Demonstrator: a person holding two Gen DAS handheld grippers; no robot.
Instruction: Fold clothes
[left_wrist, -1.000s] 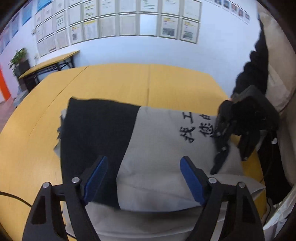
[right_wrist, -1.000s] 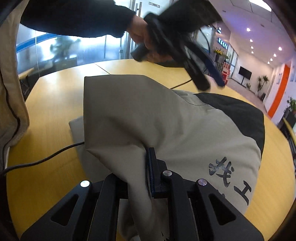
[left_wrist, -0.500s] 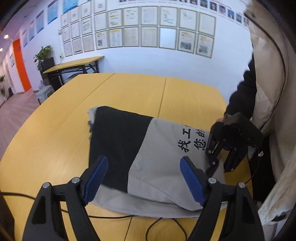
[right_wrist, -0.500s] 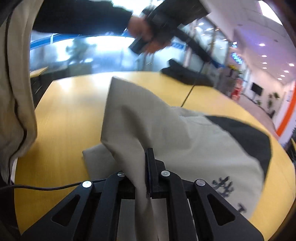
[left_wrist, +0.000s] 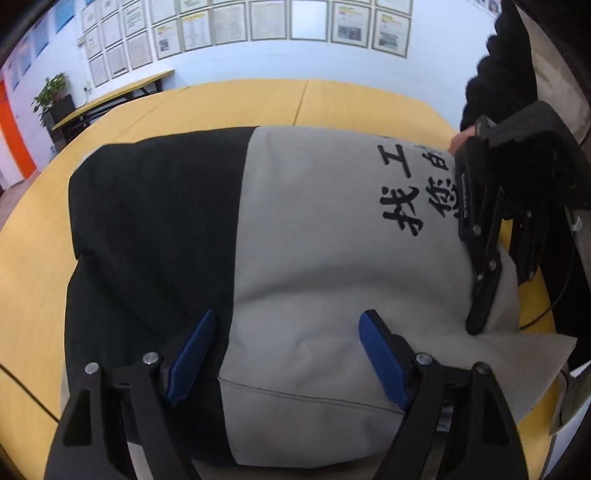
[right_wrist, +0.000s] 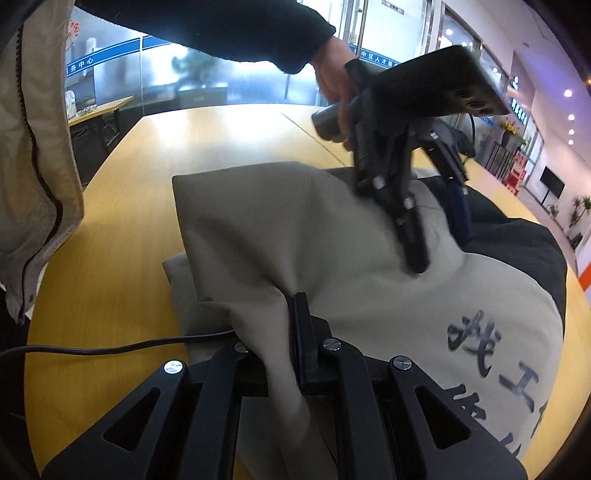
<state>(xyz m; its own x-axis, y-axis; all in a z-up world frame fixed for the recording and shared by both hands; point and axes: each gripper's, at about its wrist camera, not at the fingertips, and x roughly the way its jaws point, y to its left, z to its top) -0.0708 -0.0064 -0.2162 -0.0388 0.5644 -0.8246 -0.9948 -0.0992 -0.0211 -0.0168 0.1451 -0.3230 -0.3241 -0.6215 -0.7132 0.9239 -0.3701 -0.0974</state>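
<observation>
A: Left wrist view first, reading left to right. We see the garment lying on the yellow tabletop, nearer its near edge than its far one: black panel to the left, grey panel with black characters to the right. We have the left gripper poised over the near hem with its blue pads spread wide and nothing pinched between them. We read that as a press-or-pinch stance over the line where black meets grey, not a grip.

B: Agreed. At the right of that view we note the right gripper with its tip down on the grey cloth by the corner nearest the person.

A: Right wrist view, left to right: a cable trails over the tabletop's near left part; then a raised grey flap; then the left gripper, blurred, above the black panel.

B: Our right gripper is clamped narrow on a pleat of that grey flap. We judge it holds the layer up so it can be laid over, while the wide hand steadies the stack.

A: Fold not yet flat; lower layer peeks out underneath.
</observation>
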